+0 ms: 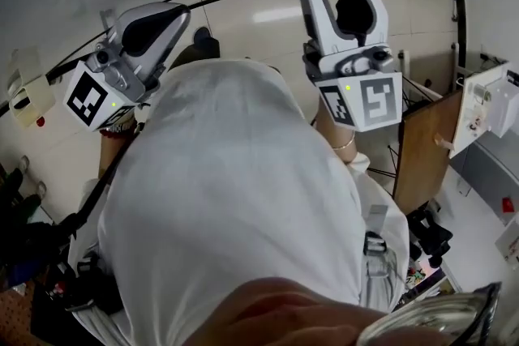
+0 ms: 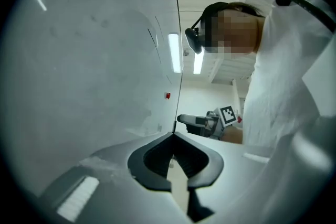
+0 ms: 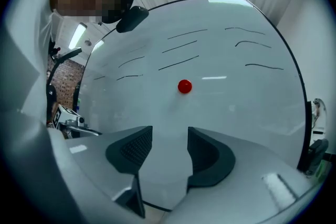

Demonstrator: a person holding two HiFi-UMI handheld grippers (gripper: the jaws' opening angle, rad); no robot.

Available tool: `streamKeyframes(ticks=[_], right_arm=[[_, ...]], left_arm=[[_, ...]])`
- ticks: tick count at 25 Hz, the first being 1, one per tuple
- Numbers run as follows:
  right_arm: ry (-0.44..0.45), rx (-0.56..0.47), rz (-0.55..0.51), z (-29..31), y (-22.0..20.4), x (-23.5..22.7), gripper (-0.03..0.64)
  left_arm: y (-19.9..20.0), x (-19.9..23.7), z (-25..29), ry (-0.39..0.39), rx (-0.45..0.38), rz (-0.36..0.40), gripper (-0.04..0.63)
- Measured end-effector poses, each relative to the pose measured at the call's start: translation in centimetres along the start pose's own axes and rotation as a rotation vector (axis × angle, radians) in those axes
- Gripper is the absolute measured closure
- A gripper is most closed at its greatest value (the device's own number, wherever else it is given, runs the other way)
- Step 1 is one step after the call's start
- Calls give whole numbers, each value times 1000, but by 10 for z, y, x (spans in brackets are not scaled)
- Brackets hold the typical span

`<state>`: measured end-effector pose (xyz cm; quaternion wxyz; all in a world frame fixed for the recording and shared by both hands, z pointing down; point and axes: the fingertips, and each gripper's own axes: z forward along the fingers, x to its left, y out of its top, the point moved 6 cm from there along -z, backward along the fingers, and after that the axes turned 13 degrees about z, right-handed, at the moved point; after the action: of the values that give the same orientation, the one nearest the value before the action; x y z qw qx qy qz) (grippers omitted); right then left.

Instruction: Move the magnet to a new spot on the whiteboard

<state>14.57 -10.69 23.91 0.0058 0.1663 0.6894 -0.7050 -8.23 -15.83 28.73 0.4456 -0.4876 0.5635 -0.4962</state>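
Right gripper [image 3: 170, 136]: jaws moderately apart, nothing between them, aimed at the whiteboard [image 3: 236, 113].

Left gripper [image 2: 173, 139]: jaws pressed together, empty, held up close to the board's dark edge. Looks idle.

Red magnet [image 3: 184, 86]: on the board ahead of the right jaws, apart from them, a little right of the gap's centre line.

Thin pen strokes [image 3: 178, 63]: farther up the board, beyond the magnet.

Step in hand (judged): approach and grasp. Nudge the right gripper rightward until the magnet centres in the gap. Advance square to the board and close on the magnet's sides. Pull it off straight to avoid slipping.
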Motion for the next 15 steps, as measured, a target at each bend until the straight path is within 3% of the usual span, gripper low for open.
streamKeyframes(ticks=[4,10,13,15], right_arm=[[84,18,-36,-31,1,-1,413],[55,34,17,-124,-5,-33,413],[84,17,32,-174,2,-36,413],[94,15,53,-187,-3,-35,413]], left_arm=[[-20,-36,-5,116,52,-1,589],[-11,-112,-17,293,-88,-54,589],[2,-167,-29,374,-21,2,589],[1,-182,-38,408,20,8,589]])
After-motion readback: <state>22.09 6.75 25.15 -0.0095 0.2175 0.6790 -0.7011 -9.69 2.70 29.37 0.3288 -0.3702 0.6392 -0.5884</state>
